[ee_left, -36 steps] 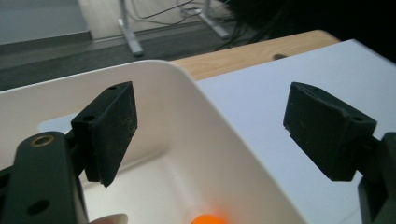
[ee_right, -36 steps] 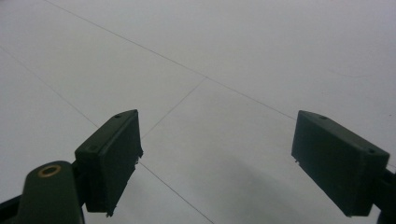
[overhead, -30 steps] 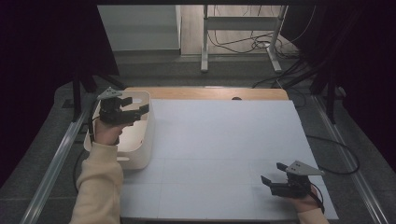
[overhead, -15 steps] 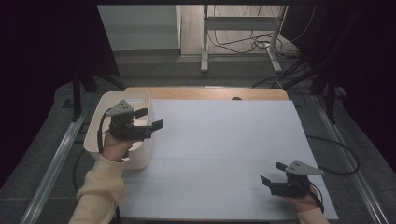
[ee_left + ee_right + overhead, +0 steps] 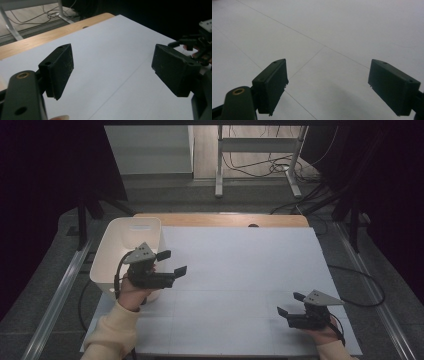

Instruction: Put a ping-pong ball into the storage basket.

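Observation:
My left gripper [image 5: 172, 262] hovers open at the left side of the white table [image 5: 245, 265], just beside the near right corner of a white bin [image 5: 120, 245]. In the left gripper view its jaws [image 5: 112, 67] stand wide apart with nothing between them, over the bare white sheet. My right gripper [image 5: 290, 304] rests low near the table's front right corner, open and empty. Its own view shows the gripper [image 5: 328, 85] spread over the white surface with thin seam lines. The right gripper [image 5: 195, 45] also appears far off in the left gripper view.
The bin stands at the table's left edge, and what I see of its inside is bare. A wooden strip [image 5: 220, 219] runs along the far edge. Beyond it are table legs and cables [image 5: 260, 165] on the floor. A metal rail [image 5: 55, 295] flanks the left side.
My left gripper has come away from over the bin, moving toward the person and to the right, and now points across the table. The right gripper has stayed put.

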Action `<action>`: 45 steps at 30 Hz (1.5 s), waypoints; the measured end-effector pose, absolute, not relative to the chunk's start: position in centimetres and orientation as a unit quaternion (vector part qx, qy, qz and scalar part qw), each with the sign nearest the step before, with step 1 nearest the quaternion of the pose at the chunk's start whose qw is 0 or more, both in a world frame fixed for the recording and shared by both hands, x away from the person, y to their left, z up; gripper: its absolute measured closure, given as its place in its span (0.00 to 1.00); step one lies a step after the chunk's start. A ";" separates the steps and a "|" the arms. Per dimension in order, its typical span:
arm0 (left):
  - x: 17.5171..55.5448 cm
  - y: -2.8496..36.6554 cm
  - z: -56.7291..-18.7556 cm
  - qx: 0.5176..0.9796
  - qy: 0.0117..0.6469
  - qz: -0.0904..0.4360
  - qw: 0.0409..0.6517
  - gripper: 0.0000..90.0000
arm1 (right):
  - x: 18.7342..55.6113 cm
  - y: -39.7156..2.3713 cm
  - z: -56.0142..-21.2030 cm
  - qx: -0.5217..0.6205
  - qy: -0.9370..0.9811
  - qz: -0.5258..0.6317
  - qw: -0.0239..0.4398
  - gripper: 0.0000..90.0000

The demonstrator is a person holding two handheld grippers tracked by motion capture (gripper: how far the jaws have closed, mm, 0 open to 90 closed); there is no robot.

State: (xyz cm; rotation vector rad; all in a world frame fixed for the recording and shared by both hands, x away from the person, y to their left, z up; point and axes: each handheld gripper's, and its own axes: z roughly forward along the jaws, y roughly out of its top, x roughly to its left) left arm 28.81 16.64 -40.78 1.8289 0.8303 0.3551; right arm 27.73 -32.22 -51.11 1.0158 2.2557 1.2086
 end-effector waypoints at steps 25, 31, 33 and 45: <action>24.8 13.5 -47.0 0.803 0.306 0.140 0.492 0.21 | 27.8 -32.1 -51.2 0.359 0.807 0.429 0.190 0.18; 24.8 14.0 -48.8 0.802 0.321 0.138 0.485 0.21 | 27.8 -32.0 -51.2 0.357 0.807 0.430 0.189 0.18; 24.7 14.4 -49.3 0.800 0.328 0.137 0.484 0.21 | 27.8 -32.0 -51.2 0.355 0.808 0.431 0.188 0.18; 24.1 16.4 -50.7 0.791 0.354 0.129 0.483 0.22 | 27.7 -31.7 -51.3 0.350 0.812 0.431 0.181 0.18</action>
